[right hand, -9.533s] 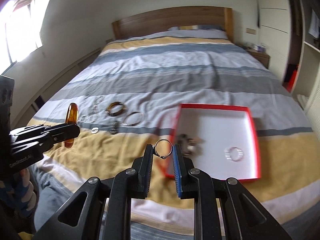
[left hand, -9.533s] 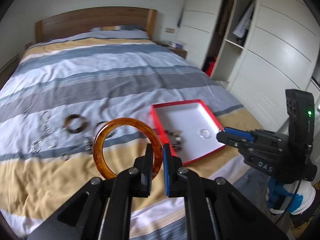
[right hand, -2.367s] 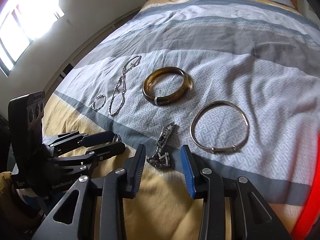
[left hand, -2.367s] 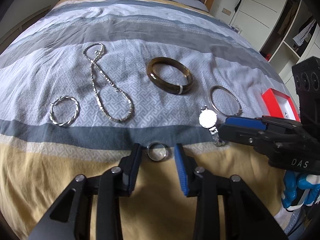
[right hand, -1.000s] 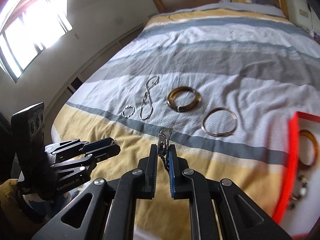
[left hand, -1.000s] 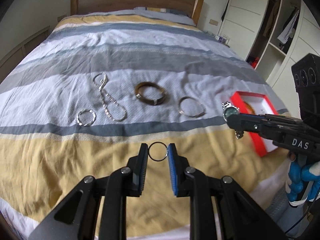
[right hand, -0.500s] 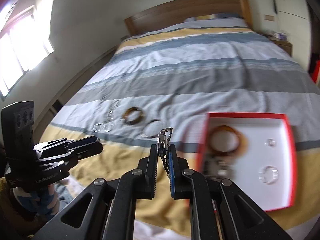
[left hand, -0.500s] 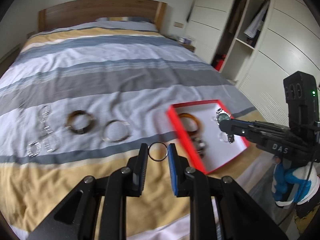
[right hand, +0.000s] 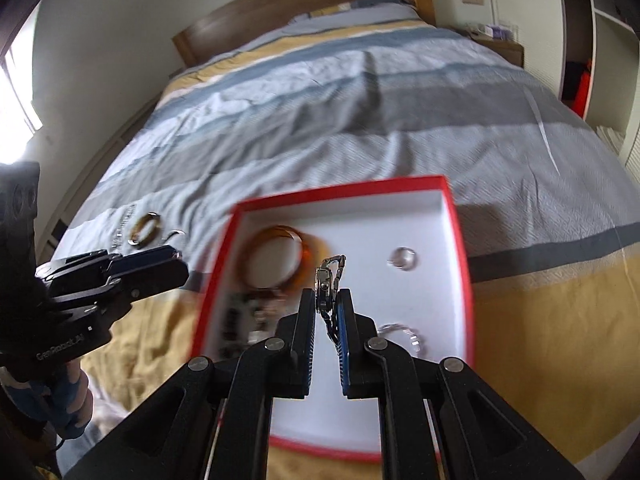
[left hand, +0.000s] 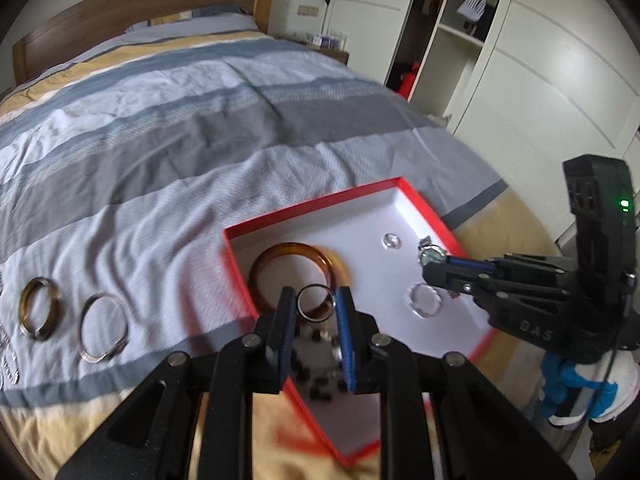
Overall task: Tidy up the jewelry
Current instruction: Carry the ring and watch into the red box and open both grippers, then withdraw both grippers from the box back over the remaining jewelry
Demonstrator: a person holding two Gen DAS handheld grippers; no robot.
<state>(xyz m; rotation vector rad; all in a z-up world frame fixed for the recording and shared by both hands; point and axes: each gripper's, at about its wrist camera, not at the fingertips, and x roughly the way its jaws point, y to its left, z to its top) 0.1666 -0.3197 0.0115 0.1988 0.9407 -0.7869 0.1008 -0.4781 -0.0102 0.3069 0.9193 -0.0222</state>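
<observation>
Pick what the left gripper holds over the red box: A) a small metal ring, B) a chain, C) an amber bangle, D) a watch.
A: the left gripper pinches a small metal ring, while the amber bangle lies in the red box.

Both wrist views look steeply down, close above the shared red box [left hand: 424, 208]

The left claw [left hand: 316, 307] pinches a ring [left hand: 315, 308] above the red box [left hand: 424, 210] on the bed [left hand: 200, 120]. An amber bangle [left hand: 296, 252] lies in the box. At 3 o'clock the right claw [left hand: 430, 268] grips a watch [left hand: 431, 255]. At 9 o'clock two bangles [left hand: 40, 314] lie on the bed.
</observation>
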